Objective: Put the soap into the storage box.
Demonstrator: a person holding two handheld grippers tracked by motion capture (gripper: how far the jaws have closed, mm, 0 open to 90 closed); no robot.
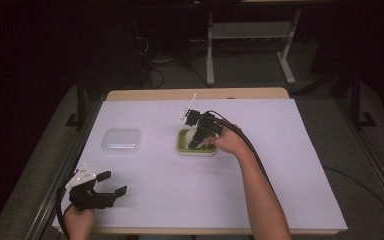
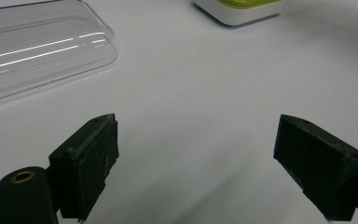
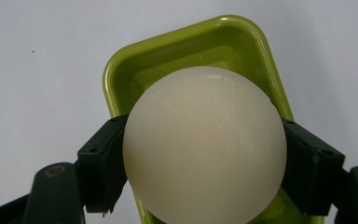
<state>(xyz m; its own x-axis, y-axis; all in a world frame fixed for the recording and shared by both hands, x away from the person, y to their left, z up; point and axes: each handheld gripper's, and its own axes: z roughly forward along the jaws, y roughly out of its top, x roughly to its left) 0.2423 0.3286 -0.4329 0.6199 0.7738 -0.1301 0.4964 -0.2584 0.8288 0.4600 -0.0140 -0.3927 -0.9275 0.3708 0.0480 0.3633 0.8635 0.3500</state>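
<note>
The ball (image 3: 204, 144), pale cream and smooth, sat clamped between the jaws of the right gripper (image 3: 204, 163), one jaw on each side at about its widest part. It was right over the green tray (image 3: 242, 51), inside the rim's outline as seen along the jaws; whether it touched the tray's floor could not be told.

By its even sheen and slight translucence it looked like a light, hollow, stiff shell, probably plastic. Such a thing would likely weigh little and keep its shape under a gentle squeeze, but the slick round surface could squirt out if gripped above or below the middle. The widest girth, where the jaws held it, seemed the safest place to hold.

In the high view the tray (image 1: 183, 145) lay near the table's (image 1: 280, 190) middle, with the right gripper (image 1: 200, 137) pointed down into it and the hand (image 1: 230, 142) just to the tray's right.

To the tray's left, well apart, lay a clear lid (image 1: 121, 140), flat on the white sheet. Farther from the tray, toward the table's near left corner, the left gripper (image 1: 115, 184) hung low with its jaws wide apart and nothing between them. Its own camera looked across bare table toward the lid (image 2: 37, 51) and a corner of the tray (image 2: 242, 11).
</note>
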